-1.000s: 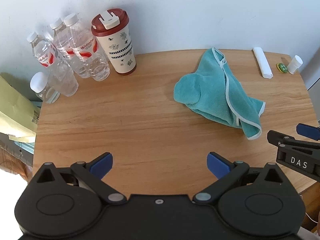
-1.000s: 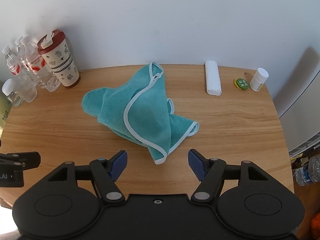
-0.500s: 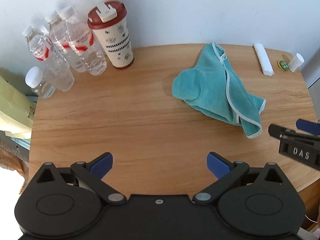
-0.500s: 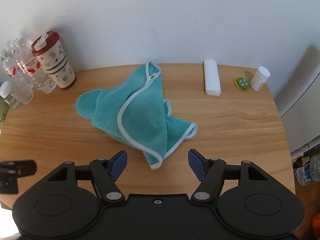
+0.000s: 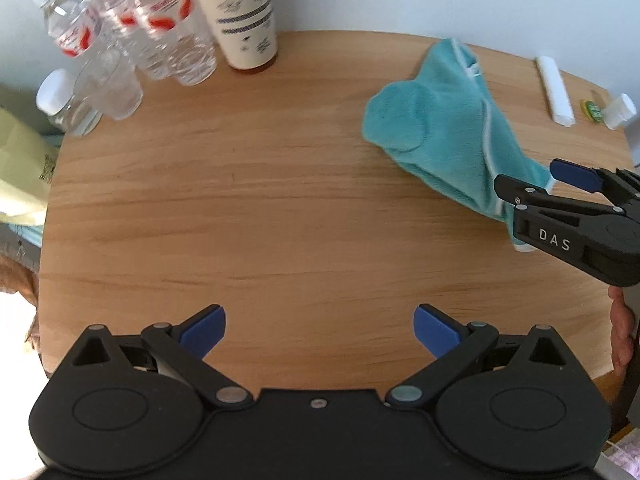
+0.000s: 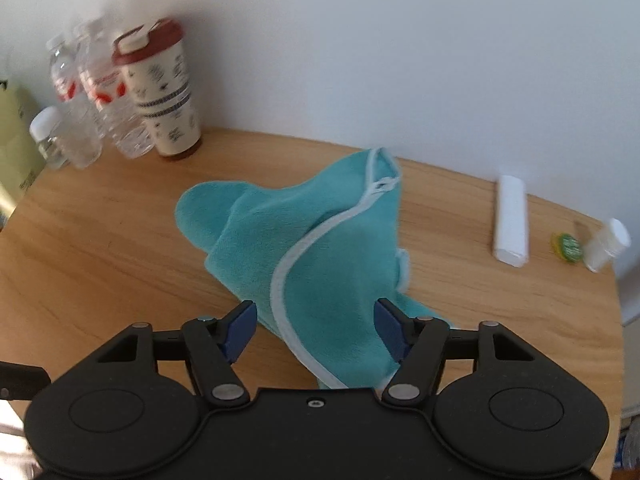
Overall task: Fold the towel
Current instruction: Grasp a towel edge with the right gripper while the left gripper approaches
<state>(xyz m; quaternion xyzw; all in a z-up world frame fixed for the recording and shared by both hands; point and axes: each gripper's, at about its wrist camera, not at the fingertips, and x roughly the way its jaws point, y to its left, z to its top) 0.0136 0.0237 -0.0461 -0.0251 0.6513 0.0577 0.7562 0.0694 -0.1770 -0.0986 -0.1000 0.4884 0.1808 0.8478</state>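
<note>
Straddling the near corner of the crumpled teal towel (image 6: 320, 264) at table (image 5: 280, 200) centre, right gripper (image 6: 316, 330) gapes wide, left gripper (image 5: 320, 326) likewise at 7 o'clock; next judged: pinch that white-hemmed corner.

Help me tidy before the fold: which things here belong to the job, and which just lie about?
For the job:
crumpled teal towel with white edging
right gripper, open around its near corner
left gripper, open

Lying about:
clear plastic water bottles
cream tumbler with red lid
white roll
small white jar
green disc
</note>
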